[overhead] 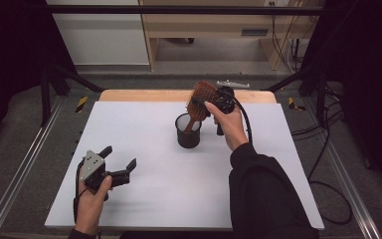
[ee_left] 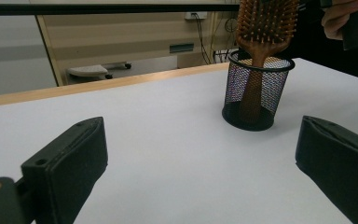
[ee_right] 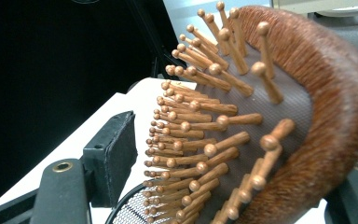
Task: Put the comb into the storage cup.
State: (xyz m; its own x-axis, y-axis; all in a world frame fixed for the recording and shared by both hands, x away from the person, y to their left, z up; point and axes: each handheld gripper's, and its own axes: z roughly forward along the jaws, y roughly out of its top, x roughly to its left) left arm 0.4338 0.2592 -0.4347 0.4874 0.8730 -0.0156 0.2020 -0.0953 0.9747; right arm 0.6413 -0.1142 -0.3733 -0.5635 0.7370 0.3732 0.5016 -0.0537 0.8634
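Standing a wooden paddle hairbrush (overhead: 199,102) handle-down in the black mesh cup (overhead: 188,133) at centre frame on the white tabletop (overhead: 159,189), right tongs (overhead: 218,99) apparently spread either side of its head, left tongs (overhead: 117,162) idling wide at lower left; next, probably backing away cleanly.

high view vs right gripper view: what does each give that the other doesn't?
High view alone: the left gripper with jaws apart low on the white table, both hands, and the hairbrush with its handle down in the black mesh cup. Right gripper view alone: the brush's wooden pins up close, with a black jaw on either side of the head. Shared: the hairbrush, the cup's rim, the right gripper and the table.
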